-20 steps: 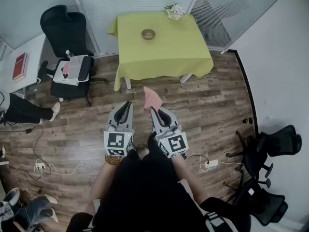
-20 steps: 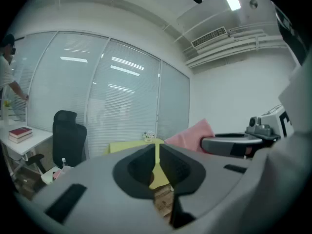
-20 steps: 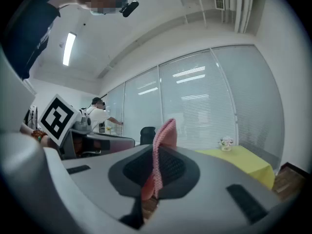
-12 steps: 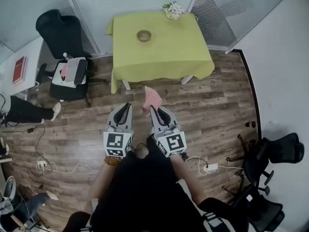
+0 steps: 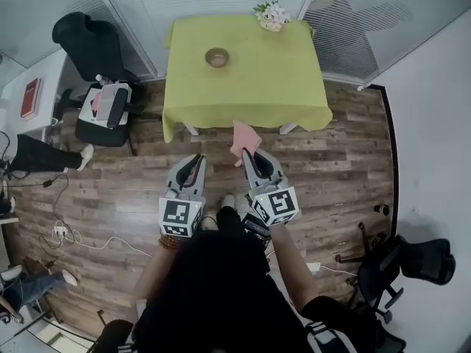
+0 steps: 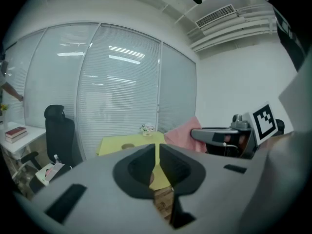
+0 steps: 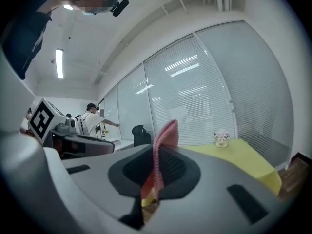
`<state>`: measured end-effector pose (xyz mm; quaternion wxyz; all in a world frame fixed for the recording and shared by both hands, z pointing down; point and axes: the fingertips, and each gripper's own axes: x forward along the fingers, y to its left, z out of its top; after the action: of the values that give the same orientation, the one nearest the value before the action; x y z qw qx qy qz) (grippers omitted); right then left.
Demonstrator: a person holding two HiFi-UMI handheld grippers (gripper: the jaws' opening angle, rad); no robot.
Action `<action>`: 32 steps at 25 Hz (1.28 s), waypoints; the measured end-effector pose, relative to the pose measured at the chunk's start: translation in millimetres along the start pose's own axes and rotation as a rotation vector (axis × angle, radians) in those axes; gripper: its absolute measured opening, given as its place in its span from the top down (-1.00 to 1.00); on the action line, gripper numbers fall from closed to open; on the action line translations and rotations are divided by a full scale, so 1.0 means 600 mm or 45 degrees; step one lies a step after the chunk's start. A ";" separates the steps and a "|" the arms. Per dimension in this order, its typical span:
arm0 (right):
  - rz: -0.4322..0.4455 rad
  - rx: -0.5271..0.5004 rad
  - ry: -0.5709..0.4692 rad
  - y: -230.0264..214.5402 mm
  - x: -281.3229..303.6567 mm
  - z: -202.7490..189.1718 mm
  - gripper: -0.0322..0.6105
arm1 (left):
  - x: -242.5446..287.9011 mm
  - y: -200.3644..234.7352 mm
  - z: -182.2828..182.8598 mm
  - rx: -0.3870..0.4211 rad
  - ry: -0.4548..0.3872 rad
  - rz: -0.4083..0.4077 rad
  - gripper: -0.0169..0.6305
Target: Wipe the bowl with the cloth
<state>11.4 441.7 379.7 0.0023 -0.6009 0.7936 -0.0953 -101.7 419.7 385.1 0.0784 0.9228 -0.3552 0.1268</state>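
A small brownish bowl (image 5: 216, 57) sits on the yellow-green tablecloth of the table (image 5: 272, 79) ahead; in the left gripper view the bowl (image 6: 127, 146) shows as a small shape on the table top. My right gripper (image 5: 248, 153) is shut on a pink cloth (image 5: 244, 137), which sticks up from between its jaws (image 7: 165, 139). My left gripper (image 5: 193, 160) is shut with nothing in it, level with the right one, over the wooden floor short of the table. From the left gripper view the cloth (image 6: 181, 135) and the right gripper show at the right.
A small pot of flowers (image 5: 271, 15) stands at the table's far edge. A black office chair (image 5: 110, 109) with things on its seat stands left of the table, and another black chair (image 5: 412, 259) at the right. Cables (image 5: 81, 241) lie on the floor at the left. A person (image 7: 91, 120) stands far off.
Both grippers and the cloth have come closer to the table; the table now lies nearer and more centred in the head view. The grip on the cloth is unchanged.
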 end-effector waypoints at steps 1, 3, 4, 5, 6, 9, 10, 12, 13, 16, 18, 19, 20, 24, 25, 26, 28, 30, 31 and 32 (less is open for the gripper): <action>0.006 -0.003 0.004 -0.012 0.008 0.002 0.86 | 0.006 0.005 -0.001 -0.008 0.009 0.015 0.84; 0.017 -0.006 0.015 -0.034 0.027 0.004 0.86 | 0.021 0.018 -0.005 -0.023 0.032 0.044 0.84; 0.022 -0.009 0.021 -0.044 0.040 0.005 0.86 | 0.031 0.028 -0.007 -0.028 0.041 0.057 0.84; 0.028 -0.014 0.028 -0.054 0.054 0.006 0.86 | 0.041 0.039 -0.007 -0.034 0.046 0.070 0.84; 0.035 -0.022 0.037 -0.062 0.069 0.007 0.86 | 0.051 0.050 -0.007 -0.040 0.049 0.082 0.84; 0.045 -0.056 0.069 -0.088 0.109 0.010 0.86 | 0.087 0.082 -0.005 -0.067 0.045 0.098 0.84; 0.041 -0.070 0.080 -0.098 0.122 0.012 0.86 | 0.102 0.092 -0.005 -0.077 0.040 0.095 0.84; 0.030 -0.104 0.106 -0.117 0.151 0.016 0.86 | 0.136 0.116 -0.003 -0.097 0.030 0.083 0.84; 0.028 -0.126 0.123 -0.126 0.168 0.019 0.86 | 0.155 0.129 -0.002 -0.104 0.026 0.077 0.84; 0.048 -0.190 0.173 -0.151 0.225 0.036 0.86 | 0.219 0.171 0.008 -0.095 0.028 0.069 0.84; 0.072 -0.210 0.197 -0.167 0.263 0.052 0.86 | 0.263 0.197 0.019 -0.087 0.028 0.060 0.84; 0.083 -0.220 0.210 -0.177 0.282 0.059 0.86 | 0.284 0.209 0.025 -0.092 0.022 0.053 0.84; 0.090 -0.232 0.225 -0.186 0.303 0.065 0.86 | 0.304 0.221 0.030 -0.096 0.014 0.043 0.84; 0.079 -0.248 0.287 -0.225 0.386 0.070 0.86 | 0.371 0.268 0.043 -0.007 0.001 0.000 0.84; 0.067 -0.240 0.294 -0.234 0.403 0.069 0.86 | 0.386 0.276 0.043 0.031 0.001 -0.015 0.84; 0.055 -0.234 0.297 -0.242 0.421 0.068 0.86 | 0.402 0.286 0.041 0.057 0.003 -0.035 0.84; 0.051 -0.242 0.309 -0.250 0.463 0.061 0.86 | 0.429 0.311 0.036 0.072 0.017 -0.071 0.84; 0.083 -0.263 0.344 -0.256 0.499 0.052 0.86 | 0.449 0.324 0.033 0.074 0.040 -0.090 0.84; 0.101 -0.271 0.365 -0.263 0.510 0.048 0.86 | 0.459 0.323 0.033 0.074 0.050 -0.100 0.84; 0.114 -0.276 0.382 -0.275 0.521 0.046 0.86 | 0.471 0.321 0.032 0.075 0.061 -0.111 0.84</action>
<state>85.1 96.2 412.9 -0.1766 -0.5408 0.8166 -0.0977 -26.4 93.8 459.0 0.0651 0.9360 -0.3089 0.1558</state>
